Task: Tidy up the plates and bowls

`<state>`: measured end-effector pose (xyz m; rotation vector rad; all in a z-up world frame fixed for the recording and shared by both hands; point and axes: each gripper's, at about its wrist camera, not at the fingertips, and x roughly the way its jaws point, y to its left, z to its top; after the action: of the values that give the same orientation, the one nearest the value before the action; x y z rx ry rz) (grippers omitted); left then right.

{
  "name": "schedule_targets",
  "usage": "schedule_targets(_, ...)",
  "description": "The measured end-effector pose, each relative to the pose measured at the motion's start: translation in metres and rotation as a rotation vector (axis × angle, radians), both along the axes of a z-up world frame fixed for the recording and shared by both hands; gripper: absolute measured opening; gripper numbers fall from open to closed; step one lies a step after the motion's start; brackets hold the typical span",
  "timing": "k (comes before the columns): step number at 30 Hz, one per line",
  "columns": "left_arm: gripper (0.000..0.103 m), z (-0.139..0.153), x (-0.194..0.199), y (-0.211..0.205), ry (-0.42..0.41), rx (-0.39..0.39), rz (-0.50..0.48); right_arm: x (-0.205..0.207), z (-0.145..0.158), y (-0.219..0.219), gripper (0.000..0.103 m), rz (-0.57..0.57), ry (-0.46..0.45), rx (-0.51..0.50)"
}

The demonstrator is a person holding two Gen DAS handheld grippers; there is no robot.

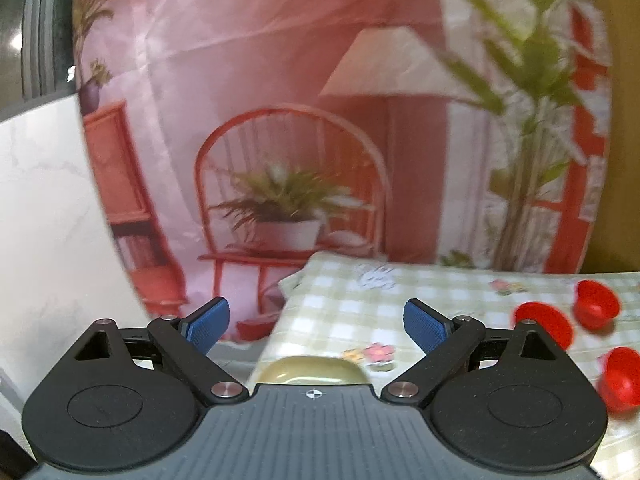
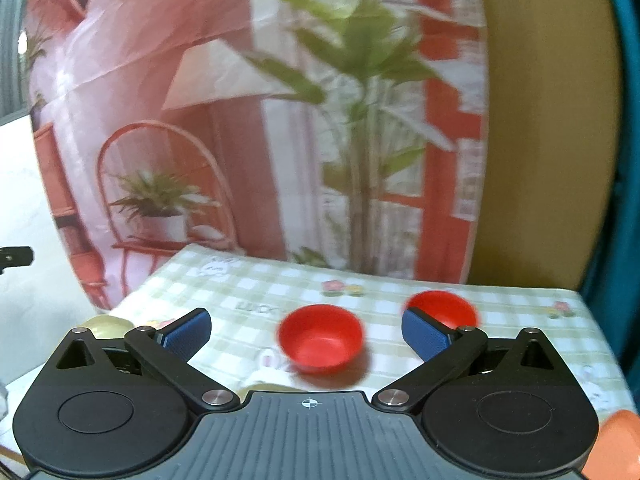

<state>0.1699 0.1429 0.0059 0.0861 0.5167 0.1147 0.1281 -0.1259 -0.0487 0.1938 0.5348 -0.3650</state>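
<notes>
My left gripper (image 1: pixel 316 326) is open and empty above the near left corner of the checked tablecloth (image 1: pixel 360 312). A pale yellow dish (image 1: pixel 314 370) lies just below it, partly hidden by the gripper body. Three red bowls stand at the right in the left wrist view: one (image 1: pixel 544 322), one behind it (image 1: pixel 598 304), one nearer (image 1: pixel 624 376). My right gripper (image 2: pixel 306 334) is open and empty, with a red bowl (image 2: pixel 322 340) on the cloth between its fingers. A second red bowl (image 2: pixel 444 308) stands behind the right finger (image 2: pixel 424 338). A pale yellow dish (image 2: pixel 108 326) shows at the left.
A printed backdrop (image 1: pixel 280 120) with a chair and plants hangs behind the table. A brown panel (image 2: pixel 540 140) stands at the back right. An orange object (image 2: pixel 616 440) sits at the near right edge. A white wall (image 1: pixel 40 220) is on the left.
</notes>
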Motion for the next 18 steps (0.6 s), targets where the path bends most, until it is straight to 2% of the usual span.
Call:
schedule_targets(7, 0.091, -0.01, 0.032, 0.061, 0.02, 0.005, 0.09, 0.069, -0.022, 0.034, 0.097, 0.132, -0.009, 0.076)
schedule_targets(10, 0.091, -0.018, 0.039, 0.079, 0.024, 0.014, 0.102, 0.099, -0.033, 0.054, 0.096, 0.181, 0.009, 0.073)
schedule_targets(18, 0.091, -0.071, 0.061, 0.109, 0.091, -0.028, 0.153, 0.178, -0.071, 0.103, 0.086, 0.299, 0.041, 0.121)
